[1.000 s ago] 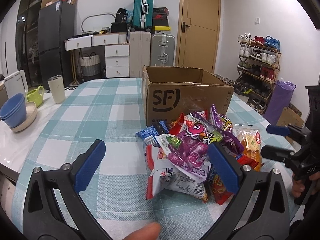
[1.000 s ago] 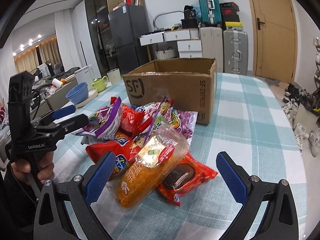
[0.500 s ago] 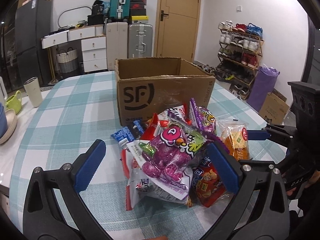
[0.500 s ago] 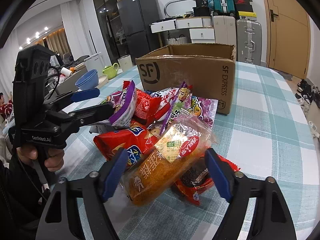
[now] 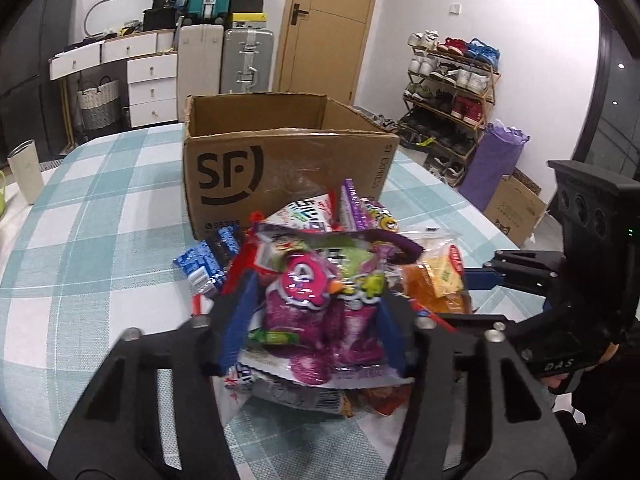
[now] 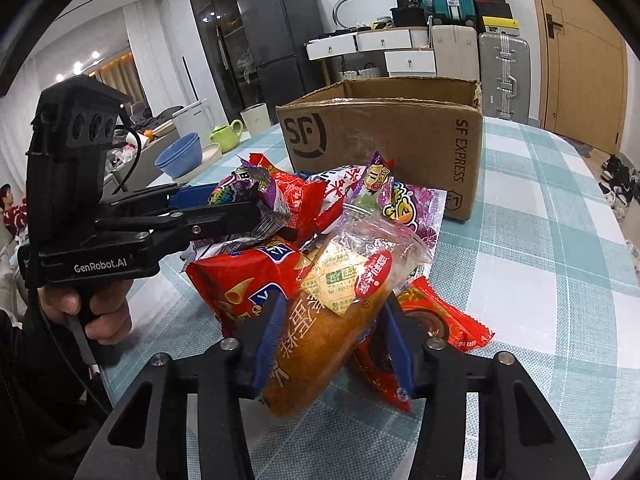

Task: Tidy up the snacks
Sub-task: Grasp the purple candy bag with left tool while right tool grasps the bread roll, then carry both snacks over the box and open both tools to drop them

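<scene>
You have one SF cardboard box (image 5: 288,176) on the tabletop (image 5: 100,240), two grippers, left (image 5: 312,324) and right (image 6: 334,332), one purple snack bag (image 5: 320,320), one clear-wrapped golden cake (image 6: 324,340), one blue packet (image 5: 204,264), two stacked blue bowls (image 6: 178,156), and one green teapot (image 6: 224,136).

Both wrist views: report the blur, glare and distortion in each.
Left wrist view: fisheye bends the door frame; dark corners; the purple snack bag between the closing left gripper is slightly motion-blurred. Right wrist view: sharper; glare on the clear cake wrapper in the closing right gripper; ceiling lights flare.
</scene>
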